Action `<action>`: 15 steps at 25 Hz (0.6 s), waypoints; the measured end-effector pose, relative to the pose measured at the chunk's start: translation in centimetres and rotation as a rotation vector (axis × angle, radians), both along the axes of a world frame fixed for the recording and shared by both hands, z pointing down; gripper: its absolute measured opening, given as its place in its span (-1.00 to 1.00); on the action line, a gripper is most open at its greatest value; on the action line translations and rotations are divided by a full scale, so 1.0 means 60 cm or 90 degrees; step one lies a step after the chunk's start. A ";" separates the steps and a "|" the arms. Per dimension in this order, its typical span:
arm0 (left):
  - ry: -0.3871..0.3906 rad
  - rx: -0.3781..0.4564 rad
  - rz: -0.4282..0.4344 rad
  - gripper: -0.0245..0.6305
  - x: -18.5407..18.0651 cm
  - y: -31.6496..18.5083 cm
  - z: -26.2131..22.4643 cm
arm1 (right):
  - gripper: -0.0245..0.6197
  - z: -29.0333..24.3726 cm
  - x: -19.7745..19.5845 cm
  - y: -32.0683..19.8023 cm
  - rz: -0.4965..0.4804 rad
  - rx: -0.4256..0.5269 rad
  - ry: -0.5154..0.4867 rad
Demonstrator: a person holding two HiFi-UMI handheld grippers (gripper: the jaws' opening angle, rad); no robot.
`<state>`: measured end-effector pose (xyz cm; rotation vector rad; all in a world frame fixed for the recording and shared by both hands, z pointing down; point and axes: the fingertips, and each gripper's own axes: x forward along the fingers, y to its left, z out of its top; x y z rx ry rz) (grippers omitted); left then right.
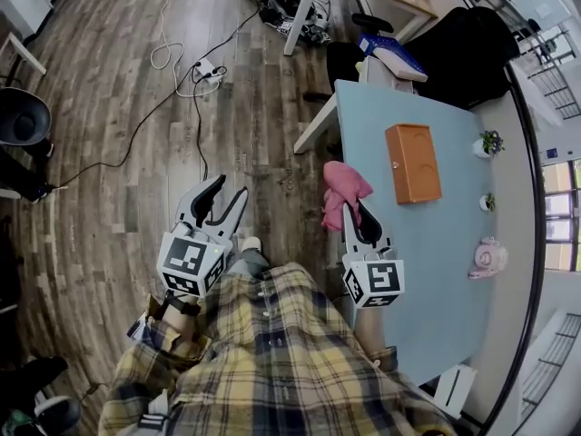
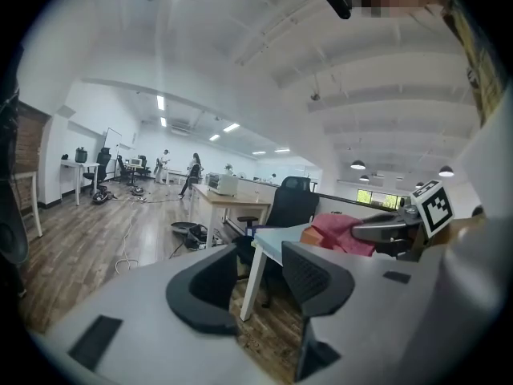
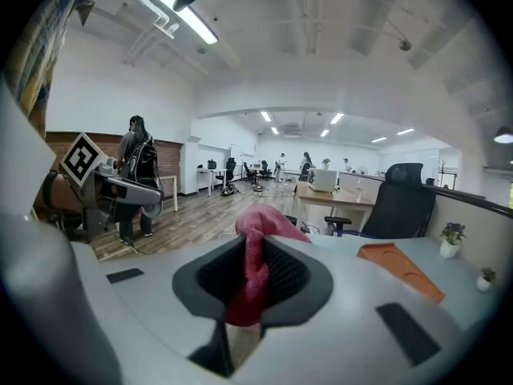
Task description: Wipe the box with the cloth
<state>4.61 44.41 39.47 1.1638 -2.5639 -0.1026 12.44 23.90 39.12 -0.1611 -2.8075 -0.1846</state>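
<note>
An orange box (image 1: 413, 162) lies flat on the light blue table (image 1: 436, 243), toward its middle. My right gripper (image 1: 357, 212) hangs at the table's near left edge, shut on a pink cloth (image 1: 343, 192) that bunches up out of its jaws. In the right gripper view the cloth (image 3: 255, 243) is pinched between the pads, with the box (image 3: 401, 269) ahead to the right. My left gripper (image 1: 230, 189) is off the table over the wooden floor, open with nothing between its fingers. In the left gripper view its jaws (image 2: 260, 275) stand wide apart, the cloth (image 2: 341, 231) off to the right.
Two small potted plants (image 1: 491, 142) (image 1: 487, 203) and a pink object (image 1: 488, 257) stand along the table's far side. A black office chair (image 1: 463, 44) is at the table's end. Cables and a power strip (image 1: 201, 73) lie on the floor. A wooden desk (image 2: 228, 203) stands behind.
</note>
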 end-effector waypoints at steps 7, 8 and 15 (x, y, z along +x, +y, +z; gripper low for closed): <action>0.018 0.013 -0.010 -0.42 -0.035 0.035 0.013 | -0.74 -0.004 -0.024 -0.010 0.041 0.001 0.018; 0.020 0.016 -0.014 -0.41 -0.039 0.038 0.015 | -0.74 -0.004 -0.028 -0.011 0.042 0.003 0.022; 0.036 0.018 -0.037 -0.41 -0.070 0.060 0.033 | -0.74 0.004 -0.078 -0.012 0.032 0.013 0.035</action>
